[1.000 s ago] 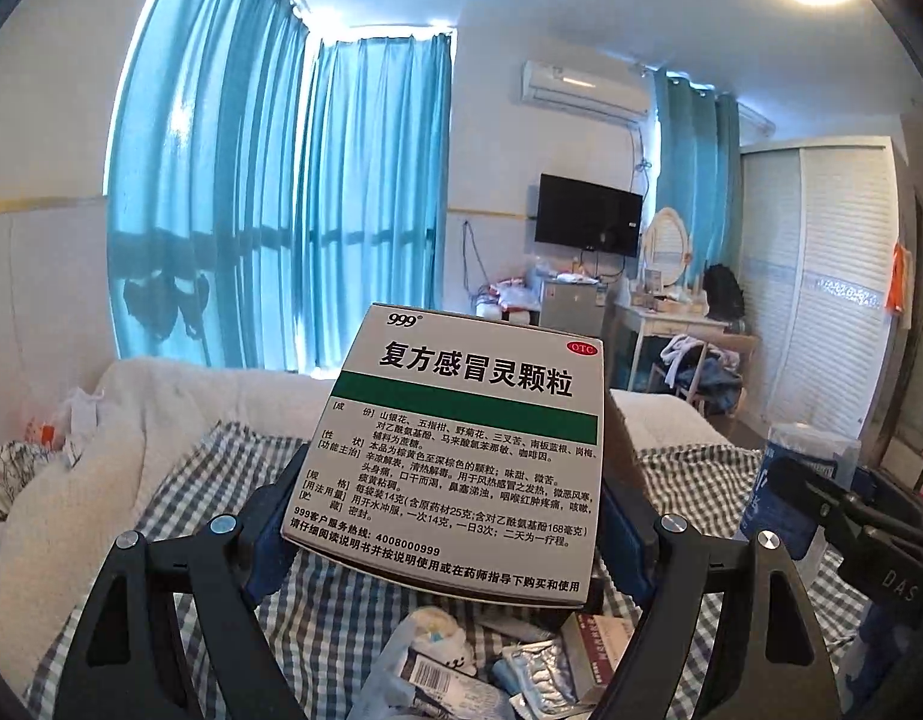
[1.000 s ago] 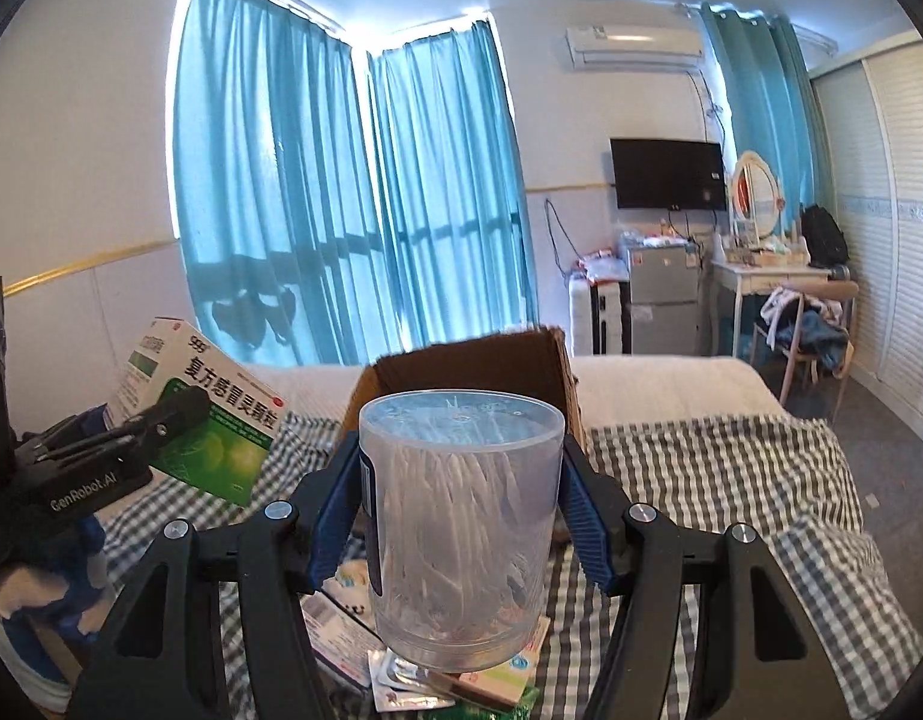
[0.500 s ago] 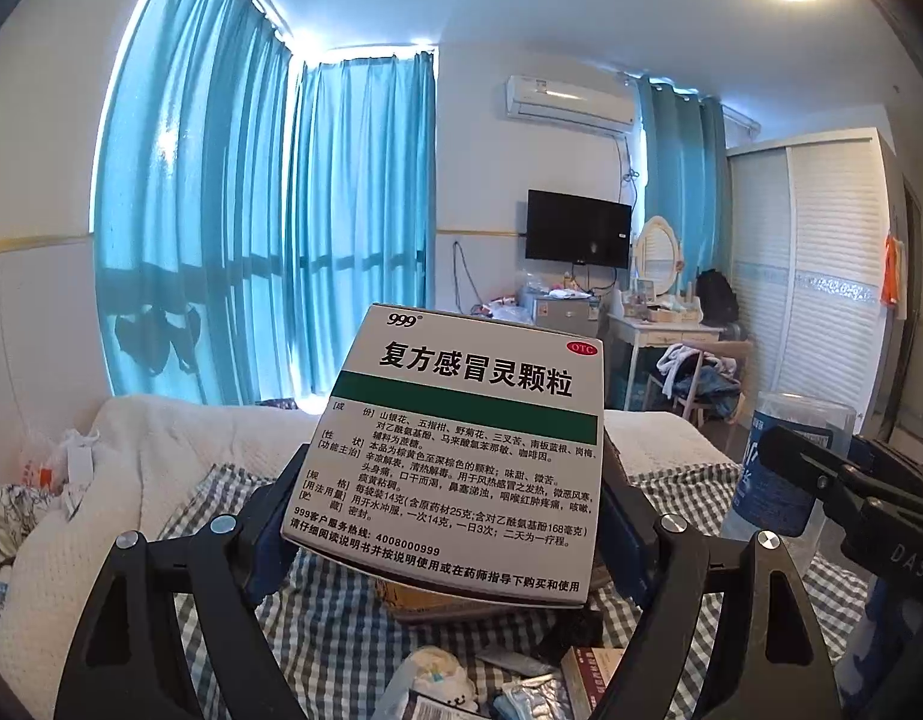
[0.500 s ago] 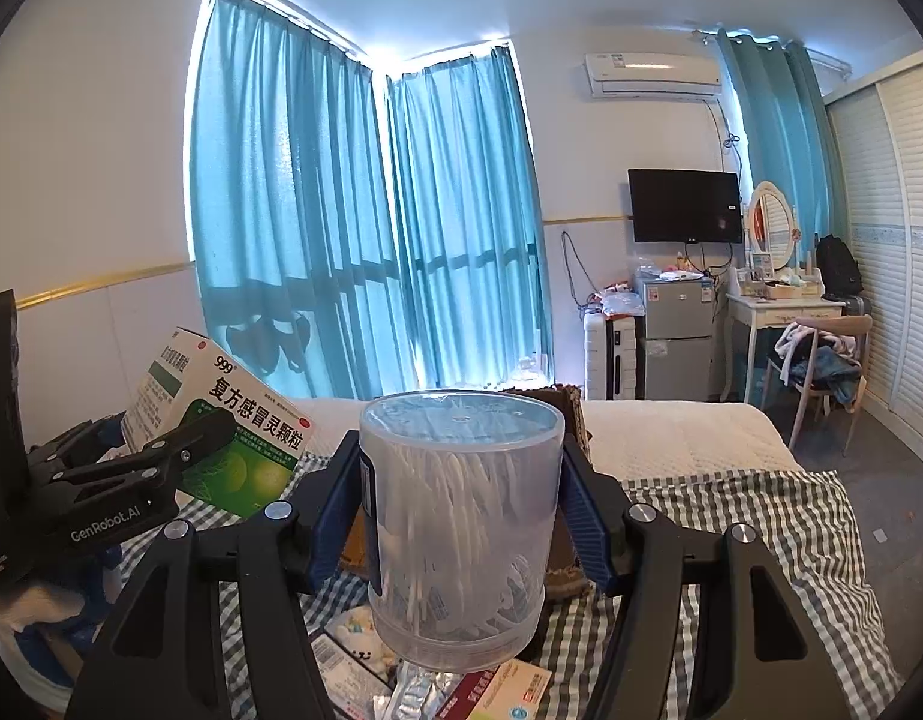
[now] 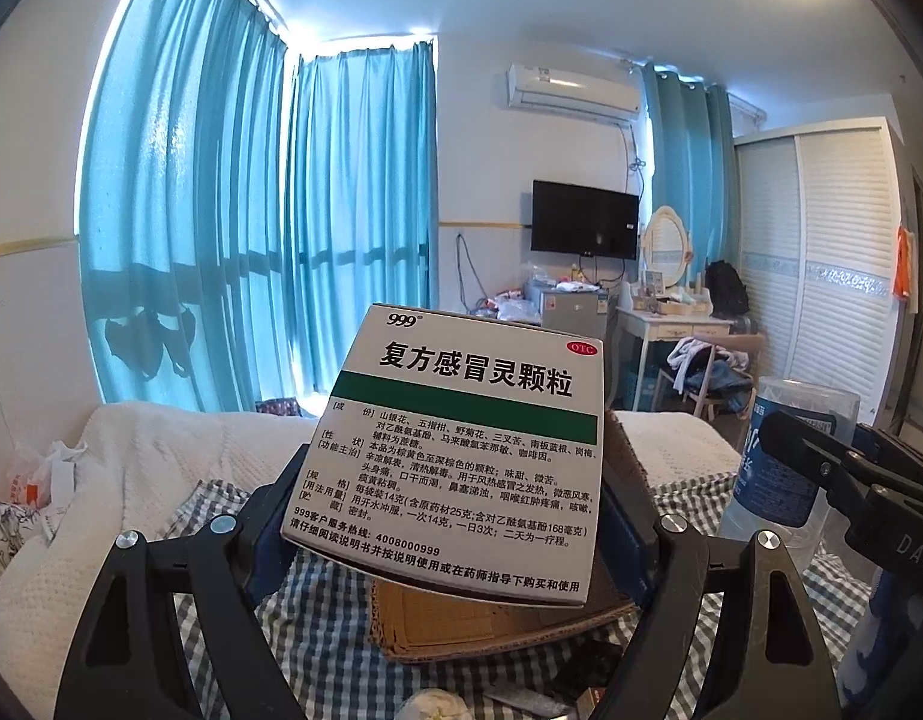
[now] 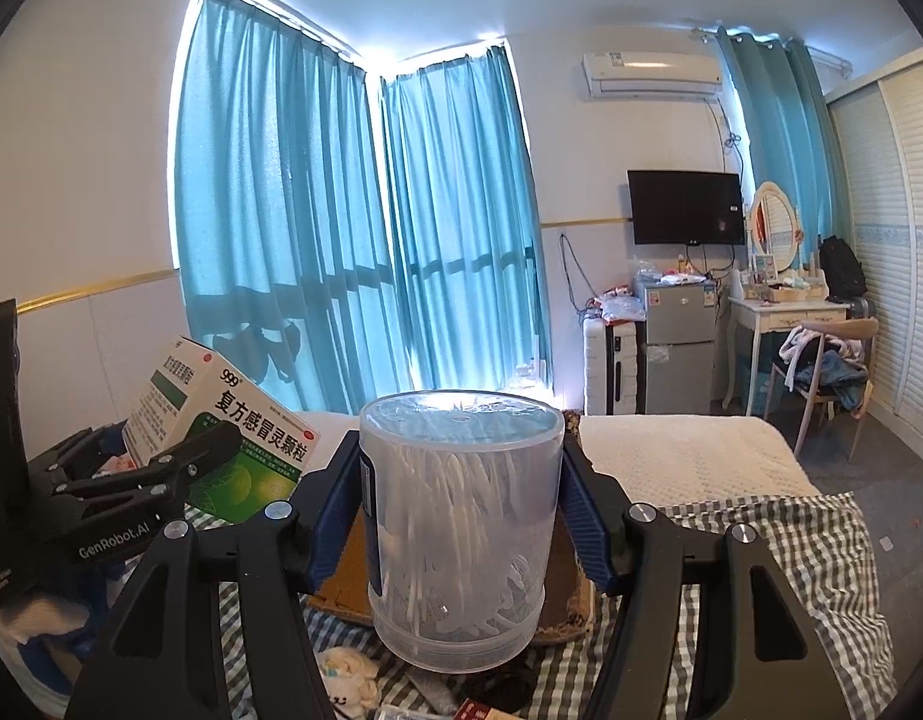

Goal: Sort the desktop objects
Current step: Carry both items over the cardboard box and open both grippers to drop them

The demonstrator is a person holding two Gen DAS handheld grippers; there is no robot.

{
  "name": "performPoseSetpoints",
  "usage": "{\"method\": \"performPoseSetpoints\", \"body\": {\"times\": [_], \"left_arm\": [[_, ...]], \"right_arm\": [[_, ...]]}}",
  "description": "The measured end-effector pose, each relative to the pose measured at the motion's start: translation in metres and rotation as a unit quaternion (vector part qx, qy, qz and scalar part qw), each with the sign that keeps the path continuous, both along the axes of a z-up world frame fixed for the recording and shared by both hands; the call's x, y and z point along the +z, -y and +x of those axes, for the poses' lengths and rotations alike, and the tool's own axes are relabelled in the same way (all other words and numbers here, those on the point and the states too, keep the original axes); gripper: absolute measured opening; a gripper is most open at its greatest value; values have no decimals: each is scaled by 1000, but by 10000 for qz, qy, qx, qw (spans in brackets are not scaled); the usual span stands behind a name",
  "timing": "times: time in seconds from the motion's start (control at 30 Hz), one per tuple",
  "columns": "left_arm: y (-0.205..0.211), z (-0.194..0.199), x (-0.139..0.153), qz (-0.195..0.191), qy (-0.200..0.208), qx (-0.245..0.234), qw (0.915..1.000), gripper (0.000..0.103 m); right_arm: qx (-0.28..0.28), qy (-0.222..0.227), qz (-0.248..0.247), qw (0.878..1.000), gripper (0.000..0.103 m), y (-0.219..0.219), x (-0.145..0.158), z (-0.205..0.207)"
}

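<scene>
Hand-held gripper (image 5: pixel 455 516) — medicine box (image 5: pixel 461 450) between fingers

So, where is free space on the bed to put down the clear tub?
Free: the checked cloth right of the cardboard box, bordered behind by the white blanket. Crowded: the near edge under both grippers, with small packets. The box interior is hidden behind the clear tub.

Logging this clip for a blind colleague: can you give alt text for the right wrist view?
The right gripper clamps a clear lidded tub of white picks upright above a cardboard box on a checked bedspread. At left, the left gripper holds a green and white medicine box; teal curtains hang behind.
</scene>
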State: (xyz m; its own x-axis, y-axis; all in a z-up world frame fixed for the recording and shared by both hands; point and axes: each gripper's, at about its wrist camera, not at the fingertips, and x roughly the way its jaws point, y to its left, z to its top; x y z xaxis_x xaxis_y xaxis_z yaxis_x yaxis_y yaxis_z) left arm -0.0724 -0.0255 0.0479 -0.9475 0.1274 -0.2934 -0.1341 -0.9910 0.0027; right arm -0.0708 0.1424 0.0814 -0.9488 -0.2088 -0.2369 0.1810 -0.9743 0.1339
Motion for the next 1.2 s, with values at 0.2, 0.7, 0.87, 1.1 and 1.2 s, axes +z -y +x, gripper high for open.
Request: {"method": "performPoseSetpoints", "body": {"times": [0.2, 0.7, 0.87, 1.1, 1.2], "left_arm": [[-4, -32, -18, 36, 282, 32, 9996, 84], [-25, -96, -82, -37, 1052, -32, 9944, 84], [-27, -111, -96, -56, 1254, -41, 9921, 84], [-31, -116, -102, -106, 1373, -66, 9905, 87], [-31, -113, -96, -93, 1294, 18, 9915, 89]], "right_arm": [[3, 212, -34, 9998, 61, 0, -17, -35], [22, 927, 32, 9957, 61, 0, -81, -115], [7, 1198, 41, 9928, 61, -2, -103, -133], [-11, 1270, 155, 9918, 63, -2, -111, -140], [-163, 1068, 330, 9936, 70, -1, -105, -132]]}}
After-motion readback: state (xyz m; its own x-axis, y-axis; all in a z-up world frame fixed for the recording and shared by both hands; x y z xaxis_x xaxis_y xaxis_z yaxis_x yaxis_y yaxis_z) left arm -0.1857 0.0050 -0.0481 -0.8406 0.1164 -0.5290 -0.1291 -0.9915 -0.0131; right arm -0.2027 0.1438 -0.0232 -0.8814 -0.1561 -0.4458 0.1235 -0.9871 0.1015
